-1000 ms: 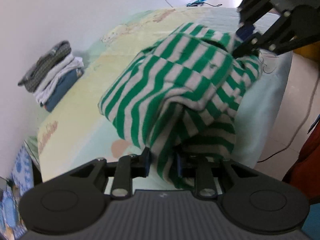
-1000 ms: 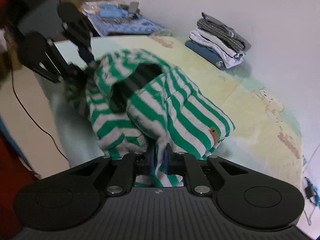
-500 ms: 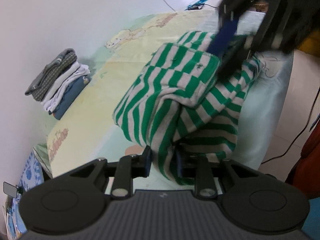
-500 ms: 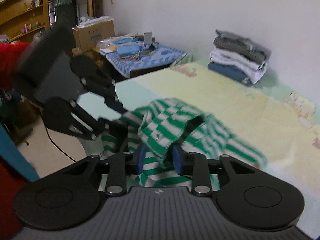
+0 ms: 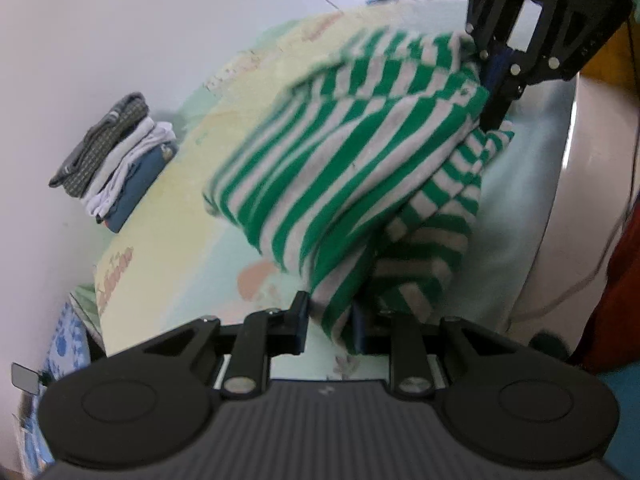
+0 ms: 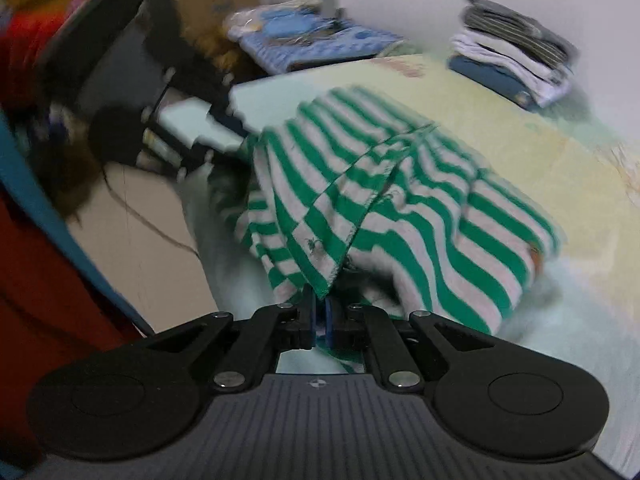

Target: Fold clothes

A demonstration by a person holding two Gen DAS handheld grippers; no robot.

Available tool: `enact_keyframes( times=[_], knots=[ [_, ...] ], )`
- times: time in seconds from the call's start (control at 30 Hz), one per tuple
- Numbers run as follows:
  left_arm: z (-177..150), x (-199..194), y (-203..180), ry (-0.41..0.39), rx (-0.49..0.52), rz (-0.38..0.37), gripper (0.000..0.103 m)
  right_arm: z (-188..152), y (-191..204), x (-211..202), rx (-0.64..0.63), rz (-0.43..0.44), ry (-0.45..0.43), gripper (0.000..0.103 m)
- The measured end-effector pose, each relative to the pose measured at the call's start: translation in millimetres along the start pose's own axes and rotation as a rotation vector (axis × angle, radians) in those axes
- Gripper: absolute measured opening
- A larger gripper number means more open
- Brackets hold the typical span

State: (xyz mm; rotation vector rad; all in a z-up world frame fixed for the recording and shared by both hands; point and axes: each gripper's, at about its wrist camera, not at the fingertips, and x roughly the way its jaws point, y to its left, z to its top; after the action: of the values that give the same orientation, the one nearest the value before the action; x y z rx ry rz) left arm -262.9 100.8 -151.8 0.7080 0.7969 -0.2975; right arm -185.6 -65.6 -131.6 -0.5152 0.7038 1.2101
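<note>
A green-and-white striped garment (image 5: 344, 168) hangs bunched above the near edge of a bed covered by a pale yellow and mint sheet (image 5: 172, 240), stretched between both grippers. The left gripper (image 5: 329, 322) pinches a thick fold of it between its blue pads. The right gripper (image 6: 319, 314) has its jaws pressed nearly together on a thin corner. A stack of folded clothes (image 6: 516, 64) sits against the wall, well apart.

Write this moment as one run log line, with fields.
step: folding | left gripper: shut on striped garment | right gripper: shut on garment edge | folded stack: by wall
</note>
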Motion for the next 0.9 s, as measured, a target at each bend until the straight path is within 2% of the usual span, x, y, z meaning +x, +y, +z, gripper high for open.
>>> enact_keyframes(
  times=[0.1, 0.23, 0.33, 0.47, 0.57, 0.63, 0.7, 0.73, 0.83, 0.87, 0.9],
  knots=[
    [0.9, -4.7, 6.0, -0.003, -0.018, -0.012, 0.026, 2.2, 0.6, -2.9, 0.011, -0.019, -0.001, 0.003],
    [7.2, -24.2, 4.2, -0.027, 0.018, -0.007, 0.026, 4.9, -3.1, -7.7, 0.046, -0.033, -0.003, 0.002],
    [4.4, -36.2, 3.1, -0.019, 0.026, -0.033, 0.027, 5.5, -3.3, -6.5, 0.063, -0.043, -0.005, 0.002],
    [-2.2, -39.6, 5.0, 0.030, -0.008, -0.053, 0.027, 6.3, -3.6, -5.0, 0.085, -0.056, -0.007, 0.002],
    [3.8, -51.8, 14.3, -0.005, -0.062, -0.033, 0.032, 10.6, -9.4, -24.3, 0.120, -0.048, -0.035, 0.005],
    [11.8, -56.0, 17.5, -0.054, -0.078, -0.018, 0.039, 15.3, -12.2, -35.8, 0.138, -0.043, -0.080, 0.011],
    [19.7, -51.5, 15.7, -0.089, -0.068, -0.020, 0.042, 20.5, -12.2, -40.1, 0.135, -0.045, -0.115, 0.040],
    [21.6, -45.4, 13.0, -0.086, -0.052, -0.024, 0.042, 23.0, -12.2, -42.2, 0.133, -0.046, -0.133, 0.042],
    [22.2, -25.7, 6.6, -0.055, -0.014, -0.027, 0.039, 24.8, -8.3, -35.3, 0.141, -0.039, -0.149, 0.039],
    [21.7, -20.8, 6.9, -0.044, -0.020, -0.030, 0.031, 24.3, -6.2, -30.7, 0.146, -0.034, -0.147, 0.032],
    [21.3, -17.1, 7.9, -0.036, -0.032, -0.034, 0.025, 24.1, -7.1, -25.9, 0.163, -0.022, -0.148, 0.021]
  ],
)
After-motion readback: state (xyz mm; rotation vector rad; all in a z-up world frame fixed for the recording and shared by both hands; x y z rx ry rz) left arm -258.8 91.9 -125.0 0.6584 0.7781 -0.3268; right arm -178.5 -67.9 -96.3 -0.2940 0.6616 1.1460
